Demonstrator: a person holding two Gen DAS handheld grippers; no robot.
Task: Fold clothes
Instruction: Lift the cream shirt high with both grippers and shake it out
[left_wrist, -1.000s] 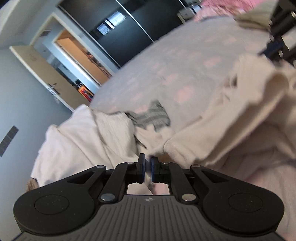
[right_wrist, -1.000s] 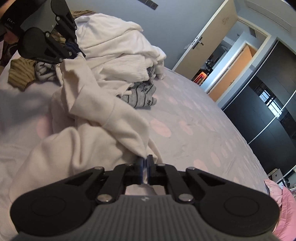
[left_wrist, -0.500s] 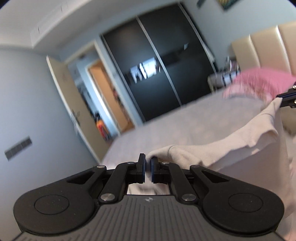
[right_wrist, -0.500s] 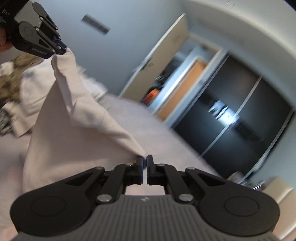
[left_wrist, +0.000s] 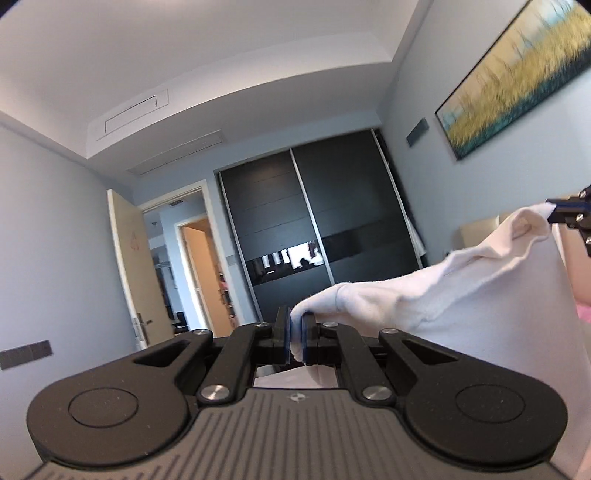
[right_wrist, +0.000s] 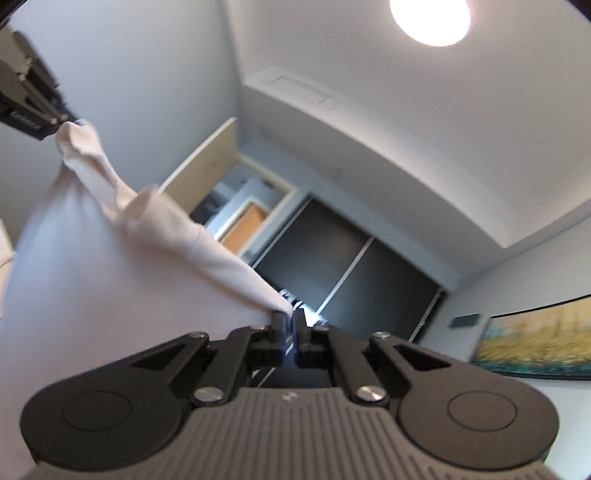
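Note:
A white garment (left_wrist: 461, 295) hangs stretched in the air between my two grippers. My left gripper (left_wrist: 294, 339) is shut on one corner of it. My right gripper (right_wrist: 289, 332) is shut on the other corner; the cloth (right_wrist: 166, 225) runs up and left from it. The right gripper shows at the right edge of the left wrist view (left_wrist: 570, 216), the left gripper at the top left of the right wrist view (right_wrist: 33, 107). Both cameras look up at walls and ceiling; the bed is hidden.
A black sliding wardrobe (left_wrist: 317, 236) stands ahead, with an open door (left_wrist: 129, 266) to its left. A landscape painting (left_wrist: 517, 74) hangs on the right wall. A ceiling light (right_wrist: 430, 18) is overhead.
Both grippers have lifted the garment off the bed and tilted upward. The bed and the clothes pile have dropped out of view. The cloth now hangs spread between the grippers.

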